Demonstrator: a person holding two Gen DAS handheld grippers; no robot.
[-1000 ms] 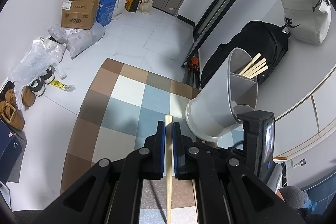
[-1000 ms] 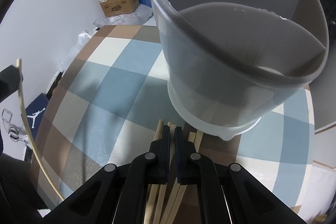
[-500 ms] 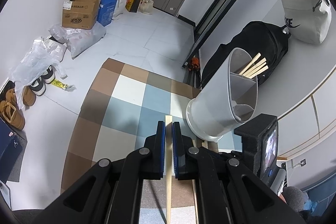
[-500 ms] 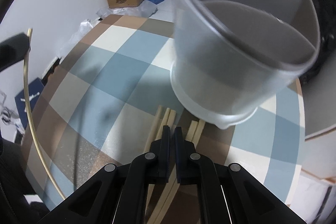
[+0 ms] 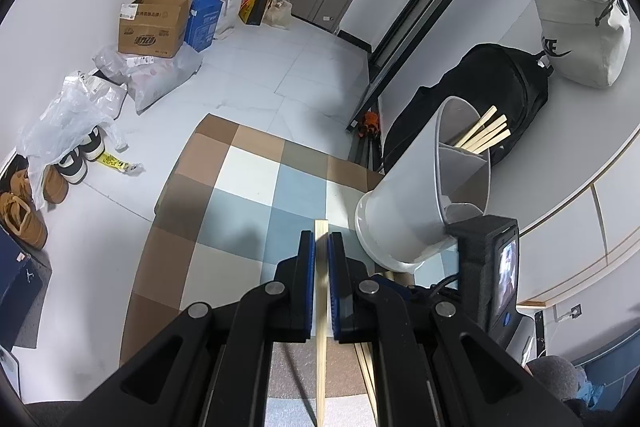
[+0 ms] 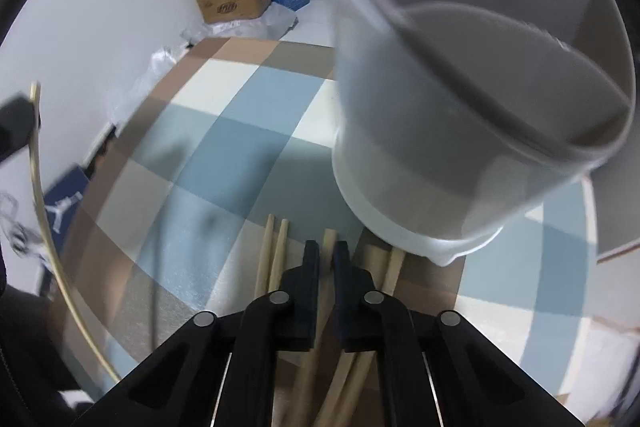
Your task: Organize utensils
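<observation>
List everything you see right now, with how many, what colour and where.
utensil holder: one, grey, divided, standing on the checked cloth
chopsticks in holder: several, pale wood, far compartment
loose chopsticks: several, pale wood, on the cloth before the holder
cardboard box: one, brown, on the floor by the wall
blue box: one, beside the cardboard box
backpack: one, black, behind the holder
cream bag: one, beside the backpack
left tongs: black, blue pads, shut on the raised chopstick
right tongs: black, jaws just closed on the pile chopstick
</observation>
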